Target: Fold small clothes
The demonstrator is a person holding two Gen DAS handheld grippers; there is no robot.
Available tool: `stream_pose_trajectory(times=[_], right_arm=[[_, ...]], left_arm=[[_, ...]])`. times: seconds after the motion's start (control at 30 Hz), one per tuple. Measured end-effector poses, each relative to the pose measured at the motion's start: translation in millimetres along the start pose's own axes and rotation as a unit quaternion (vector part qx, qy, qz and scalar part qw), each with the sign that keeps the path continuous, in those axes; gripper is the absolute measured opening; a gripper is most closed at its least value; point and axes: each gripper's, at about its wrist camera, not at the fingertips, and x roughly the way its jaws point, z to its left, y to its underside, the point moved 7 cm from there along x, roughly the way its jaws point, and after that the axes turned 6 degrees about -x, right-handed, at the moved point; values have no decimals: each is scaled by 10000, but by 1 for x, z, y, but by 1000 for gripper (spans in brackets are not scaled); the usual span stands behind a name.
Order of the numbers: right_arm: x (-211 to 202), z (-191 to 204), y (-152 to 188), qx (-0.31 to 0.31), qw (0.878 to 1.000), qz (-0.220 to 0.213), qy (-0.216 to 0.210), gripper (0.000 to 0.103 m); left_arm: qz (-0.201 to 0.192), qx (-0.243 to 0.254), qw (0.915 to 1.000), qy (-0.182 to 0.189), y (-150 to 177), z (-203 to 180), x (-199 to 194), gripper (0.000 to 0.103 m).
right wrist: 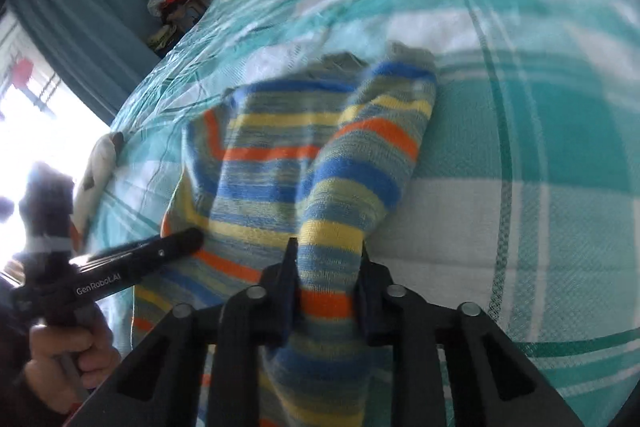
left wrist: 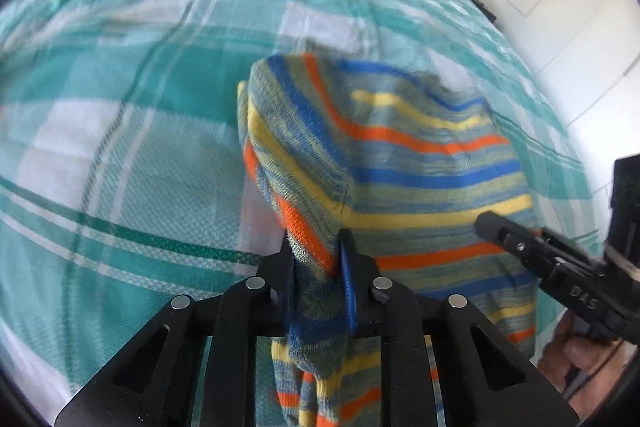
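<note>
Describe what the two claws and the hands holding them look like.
Both claws are matte black plastic. The left claw has angular linkage bars with silver round pins, and a blue pad shows on one finger. The right claw is built the same. Seen from the side, one carries white "GenRobot.AI" lettering, the other embossed "DAS". A bare hand grips a handle; no sleeve shows.

Teal/white plaid bedspread (right wrist: 520,147) fills scene; bright window (right wrist: 36,115) w/ blue curtain (right wrist: 76,27) far left; white wall (left wrist: 560,7) right.
</note>
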Motion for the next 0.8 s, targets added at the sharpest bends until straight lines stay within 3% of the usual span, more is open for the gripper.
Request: stream_pose_trajectory(times=[0.17, 0.27, 0.33, 0.37, 0.4, 0.43, 0.53, 0.6, 0.67, 0.73, 0.8], right_arm=[[-53, 31, -22, -343, 9969, -710, -39, 20], [-65, 30, -31, -293, 9958, -865, -34, 21], [-59, 18, -25, -130, 9978, -644, 72, 27], [-55, 6, -16, -51, 9986, -422, 327, 42], [-57, -4, -7, -32, 9979, -274, 585, 67], [-64, -8, -1, -64, 9971, -246, 720, 74], [-98, -10, 29, -336, 9928, -123, 1147, 78], [-123, -6, 48, -471, 9888, -75, 1415, 88], [-154, 5, 68, -611, 9845, -50, 1646, 91], [-178, 17, 80, -670, 9825, -53, 1738, 93], [-203, 29, 93, -755, 9803, -120, 1822, 95]], left_arm=[[-474, 107, 9982, 347, -19, -19, -50, 17], [-556, 164, 9977, 363, -29, -25, -59, 22], [-269, 163, 9995, -16, -20, -17, -43, 40], [-179, 157, 9993, -272, -13, -10, -38, 54], [-125, 176, 9981, -573, 1, -1, -37, 58], [-151, 221, 9974, -674, 10, 3, -40, 58], [-300, 553, 9927, -1028, 49, 5, -68, 66], [-583, 852, 9848, -1397, 76, -4, -99, 85], [-914, 994, 9771, -1645, 96, -17, -131, 100], [-1206, 1059, 9715, -1744, 116, -32, -163, 100], [-1263, 941, 9720, -1745, 133, -42, -189, 101]])
